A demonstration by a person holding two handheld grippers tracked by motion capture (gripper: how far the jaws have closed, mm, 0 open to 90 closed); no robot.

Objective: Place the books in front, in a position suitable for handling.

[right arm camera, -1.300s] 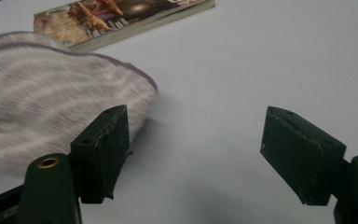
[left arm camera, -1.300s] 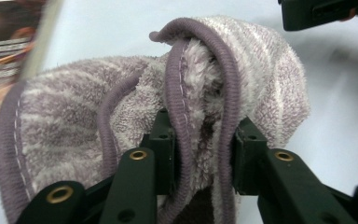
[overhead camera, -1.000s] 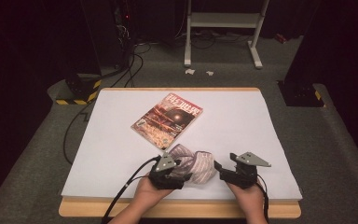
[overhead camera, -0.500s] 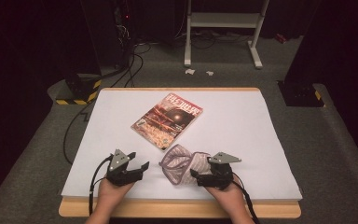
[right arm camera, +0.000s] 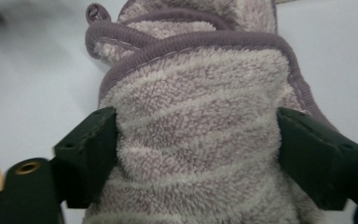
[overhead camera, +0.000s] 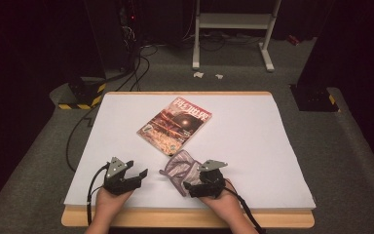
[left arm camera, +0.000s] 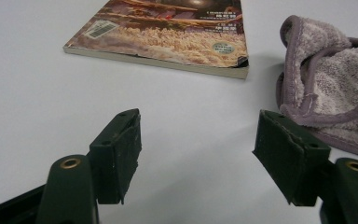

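Low centre of the high view: the right gripper (overhead camera: 189,187) straddles the folded towel (overhead camera: 179,168), jaws just widened beside it without visibly clamping, seemingly positioned to pinch it, while the left gripper (overhead camera: 139,176) rests spread and empty beside the magazine (overhead camera: 175,125)

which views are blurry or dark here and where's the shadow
High view: table brightly lit, room behind dark. Left gripper view: sharp, book casts a thin shadow along its near edge. Right gripper view: towel soft and close, top left corner smeared.
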